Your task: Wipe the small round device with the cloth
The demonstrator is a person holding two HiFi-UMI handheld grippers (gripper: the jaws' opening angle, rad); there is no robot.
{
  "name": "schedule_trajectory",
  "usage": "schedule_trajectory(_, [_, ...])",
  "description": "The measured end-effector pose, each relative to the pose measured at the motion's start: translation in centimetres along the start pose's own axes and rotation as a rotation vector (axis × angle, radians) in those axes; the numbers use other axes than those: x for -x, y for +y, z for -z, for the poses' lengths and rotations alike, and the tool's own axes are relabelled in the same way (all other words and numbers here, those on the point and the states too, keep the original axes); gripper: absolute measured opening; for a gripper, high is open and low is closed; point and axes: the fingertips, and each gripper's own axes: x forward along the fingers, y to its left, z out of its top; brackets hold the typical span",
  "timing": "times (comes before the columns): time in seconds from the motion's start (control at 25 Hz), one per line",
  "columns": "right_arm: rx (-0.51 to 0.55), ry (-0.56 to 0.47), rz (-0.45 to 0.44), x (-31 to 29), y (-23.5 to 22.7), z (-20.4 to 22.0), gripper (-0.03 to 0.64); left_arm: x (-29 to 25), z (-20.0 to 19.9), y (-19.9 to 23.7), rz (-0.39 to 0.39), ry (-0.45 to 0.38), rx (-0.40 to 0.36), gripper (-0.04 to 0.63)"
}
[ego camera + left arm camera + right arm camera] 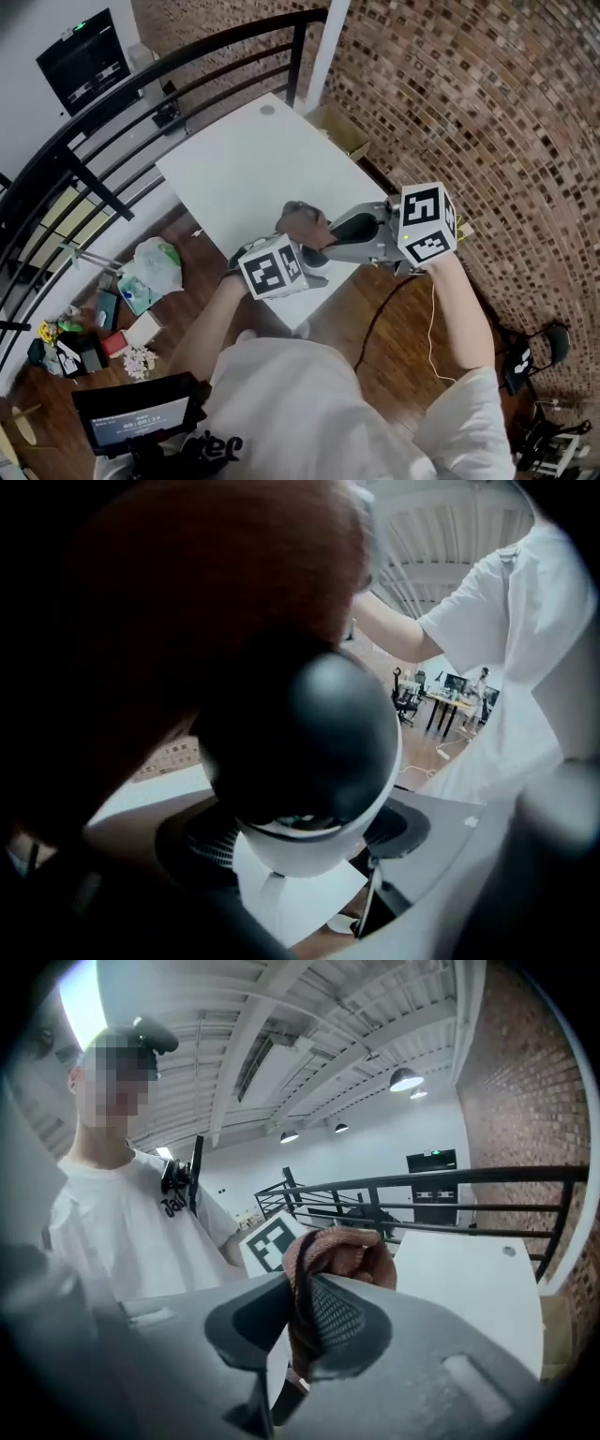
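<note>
While left gripper is clamped on device and right gripper on cloth, slick dome seems best held low.

The cloth was a reddish-brown woven fabric, soft and slightly fuzzy, bunched in folds. The small round device had a glossy black dome, smooth enough to catch a highlight, set in a smooth white plastic shell. The right gripper was matt grey plastic, its pads black and rubbery with a fine dotted grain. The left gripper bore ribbed black pads. The table had a smooth, matt white top. The wall was rough brick, the railing black-painted metal, and the floor brown wood with a faint sheen.
</note>
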Motion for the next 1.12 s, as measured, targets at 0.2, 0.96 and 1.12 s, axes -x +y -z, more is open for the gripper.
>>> schedule_trajectory(0.2, [-0.012, 0.079, -0.052, -2.0, 2.3, 3.6, 0.04, 0.5, 1.0, 1.7, -0.033, -0.022, 0.165, 0.402])
schedule_trajectory(0.96, [-0.127, 0.106, 0.125, -3.3, -5.2, 1.7, 0.04, -1.7, 4.0, 1.3, -0.055, 0.199, 0.085, 0.402])
schedule_trajectory(1.12, [-0.157, 0.129, 0.048, -4.1, -3.5, 2.4, 0.04, -1.5, 5.2, 1.9, -0.069, 0.207, 0.131, 0.402])
